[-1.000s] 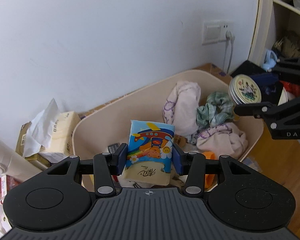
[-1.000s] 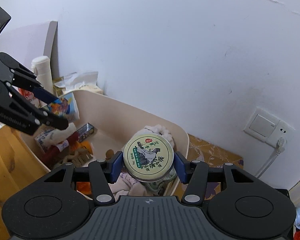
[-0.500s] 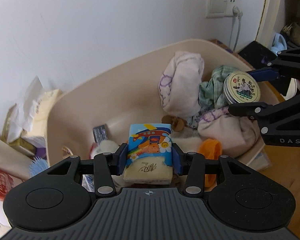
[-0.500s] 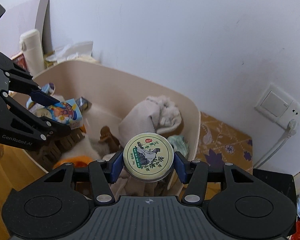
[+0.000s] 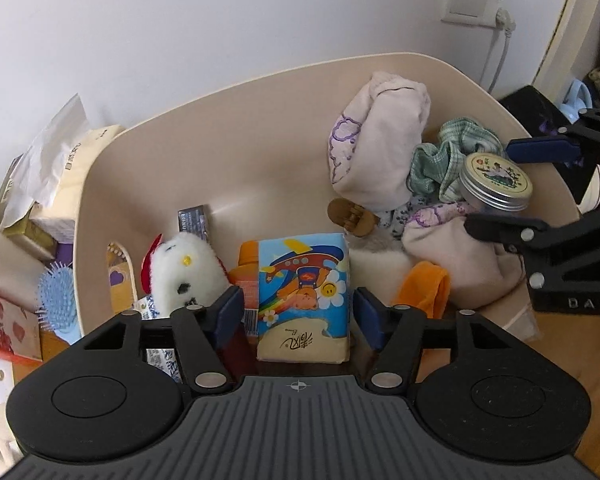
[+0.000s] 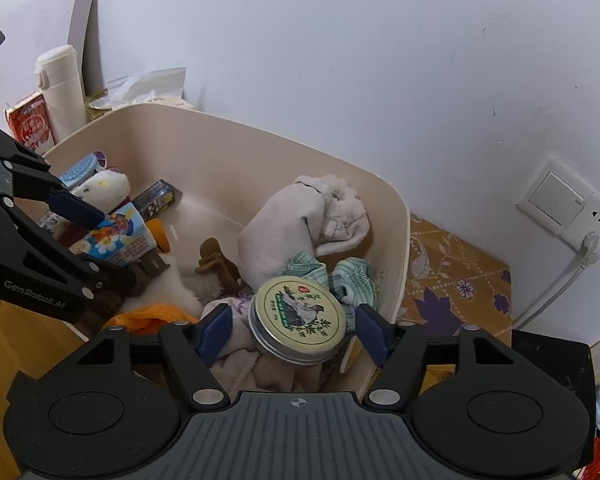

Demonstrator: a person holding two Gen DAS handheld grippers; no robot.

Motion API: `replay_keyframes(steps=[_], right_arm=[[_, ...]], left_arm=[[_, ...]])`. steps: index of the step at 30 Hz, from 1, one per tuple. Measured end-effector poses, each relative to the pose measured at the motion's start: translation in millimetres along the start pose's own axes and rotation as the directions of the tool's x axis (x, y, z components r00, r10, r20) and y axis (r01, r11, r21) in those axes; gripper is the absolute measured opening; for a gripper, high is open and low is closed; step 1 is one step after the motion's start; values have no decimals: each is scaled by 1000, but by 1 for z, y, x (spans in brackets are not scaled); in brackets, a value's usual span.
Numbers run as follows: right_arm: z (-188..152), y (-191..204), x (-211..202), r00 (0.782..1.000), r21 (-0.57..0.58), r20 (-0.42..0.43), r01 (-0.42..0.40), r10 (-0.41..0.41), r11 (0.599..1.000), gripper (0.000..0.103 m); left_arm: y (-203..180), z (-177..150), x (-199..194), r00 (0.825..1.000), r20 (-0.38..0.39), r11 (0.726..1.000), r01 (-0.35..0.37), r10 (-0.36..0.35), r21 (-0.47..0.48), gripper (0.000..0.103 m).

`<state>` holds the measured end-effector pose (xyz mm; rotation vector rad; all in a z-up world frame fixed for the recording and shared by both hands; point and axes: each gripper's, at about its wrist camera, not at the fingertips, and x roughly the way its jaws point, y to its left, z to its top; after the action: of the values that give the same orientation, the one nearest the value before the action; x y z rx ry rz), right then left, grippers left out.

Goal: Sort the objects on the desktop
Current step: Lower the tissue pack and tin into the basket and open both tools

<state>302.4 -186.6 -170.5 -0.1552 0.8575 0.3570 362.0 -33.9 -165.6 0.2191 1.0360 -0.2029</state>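
A beige bin [image 5: 260,128] holds clothes and small objects. My left gripper [image 5: 298,318] is open over the bin's near side. A cartoon-printed tissue pack [image 5: 304,296] stands between its spread blue pads without touching them. It also shows in the right wrist view [image 6: 116,236]. My right gripper [image 6: 290,334] is open over the bin's right end [image 6: 400,248]. A round metal tin [image 6: 298,318] with a pale printed lid lies tilted on the clothes between its pads, free of both. The tin also shows in the left wrist view [image 5: 496,182].
In the bin lie a white plush toy [image 5: 184,272], an orange cloth [image 5: 424,288], a pale rolled garment [image 5: 376,148], a green checked cloth [image 5: 440,160] and a brown clip [image 5: 350,216]. Left of the bin are tissue boxes [image 5: 60,168], a blue hairbrush [image 5: 58,304] and a white flask [image 6: 60,88].
Both grippers have lowered into the bin and opened. The tissue pack and the tin have left the pads and rest in the bin.
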Motion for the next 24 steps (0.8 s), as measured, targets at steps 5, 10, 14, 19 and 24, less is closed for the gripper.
replay_keyframes(steps=[5, 10, 14, 19, 24], right_arm=[[3, 3, -11, 1000, -1, 28, 8, -8, 1000, 88], [4, -1, -23, 998, 15, 53, 24, -25, 1000, 97], [2, -8, -32, 997, 42, 67, 23, -25, 999, 99], [-6, -14, -45, 996, 53, 78, 27, -31, 998, 101], [-17, -16, -59, 995, 50, 90, 25, -29, 998, 103]], left_arm=[[1, -1, -10, 999, 35, 1000, -26, 26, -14, 73], [6, -5, -24, 997, 60, 998, -39, 41, -40, 77], [12, -11, -37, 994, 85, 995, -61, 68, -83, 77], [18, -18, -52, 992, 97, 990, -71, 83, -125, 77], [18, -28, -69, 988, 116, 985, -85, 103, -153, 78]])
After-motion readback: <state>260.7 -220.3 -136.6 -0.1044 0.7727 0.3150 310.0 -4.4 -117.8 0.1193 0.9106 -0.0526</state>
